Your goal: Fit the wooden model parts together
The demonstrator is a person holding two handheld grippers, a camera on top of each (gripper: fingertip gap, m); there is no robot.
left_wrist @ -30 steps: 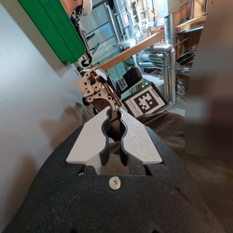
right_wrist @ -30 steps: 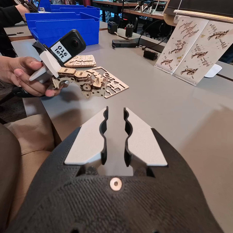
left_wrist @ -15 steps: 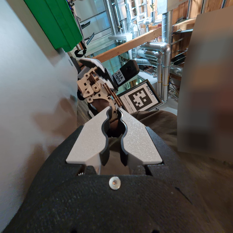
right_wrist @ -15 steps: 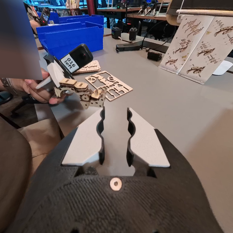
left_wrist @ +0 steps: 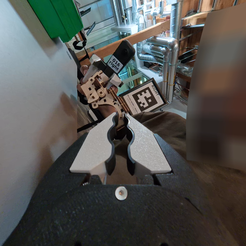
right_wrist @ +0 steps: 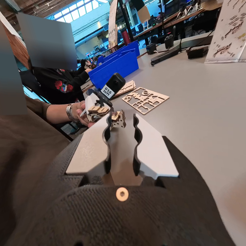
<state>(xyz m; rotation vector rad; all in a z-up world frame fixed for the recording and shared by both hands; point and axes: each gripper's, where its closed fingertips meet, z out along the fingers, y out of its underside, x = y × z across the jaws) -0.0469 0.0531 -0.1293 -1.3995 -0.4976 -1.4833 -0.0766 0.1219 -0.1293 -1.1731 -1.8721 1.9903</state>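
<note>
Left gripper [left_wrist: 120, 117]: fingers clamp the wooden model [left_wrist: 102, 95].
Right gripper [right_wrist: 121, 119]: fingers wide, model's end between them.
Risk: hard closing could snap thin tabs.

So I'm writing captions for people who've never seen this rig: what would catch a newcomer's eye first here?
Probably the half-built wooden model, clamped in the left claw and held in the air at the table's near edge. Next, the open right claw closing in on the model's far end. Behind them, a punched-out wooden parts sheet lies flat on the grey table, with blue bins beyond.
</note>
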